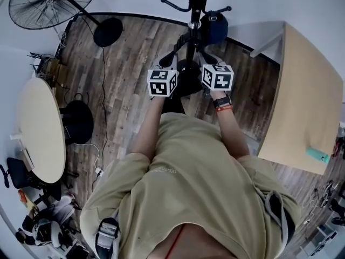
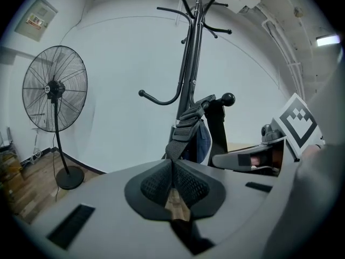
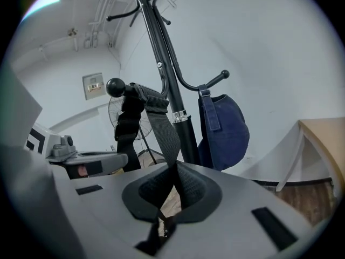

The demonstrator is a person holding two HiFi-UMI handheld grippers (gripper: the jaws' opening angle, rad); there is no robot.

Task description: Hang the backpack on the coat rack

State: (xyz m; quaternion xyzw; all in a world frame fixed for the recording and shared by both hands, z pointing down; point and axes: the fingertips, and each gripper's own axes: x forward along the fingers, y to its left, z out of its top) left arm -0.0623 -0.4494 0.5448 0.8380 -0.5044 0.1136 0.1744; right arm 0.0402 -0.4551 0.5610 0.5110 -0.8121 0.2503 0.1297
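The black coat rack [image 1: 195, 9] stands straight ahead of me, its pole [image 2: 188, 80] rising to several curved hooks. The dark backpack [image 1: 186, 84] hangs low between the two grippers. Its black webbing strap [image 2: 182, 134] runs up over a ball-tipped hook [image 2: 228, 98], which also shows in the right gripper view [image 3: 115, 86]. My left gripper [image 2: 173, 183] is shut on the strap. My right gripper [image 3: 175, 186] is shut on another stretch of the strap [image 3: 164, 131]. In the head view the left gripper [image 1: 163, 83] and right gripper [image 1: 217, 77] sit side by side at the pole.
A blue cap [image 3: 223, 128] hangs on a lower hook to the right of the pole. A standing fan [image 2: 54, 90] is off to the left with its round base [image 1: 108, 31] on the wood floor. A round table [image 1: 40, 128] lies left, a rectangular table [image 1: 307, 107] right.
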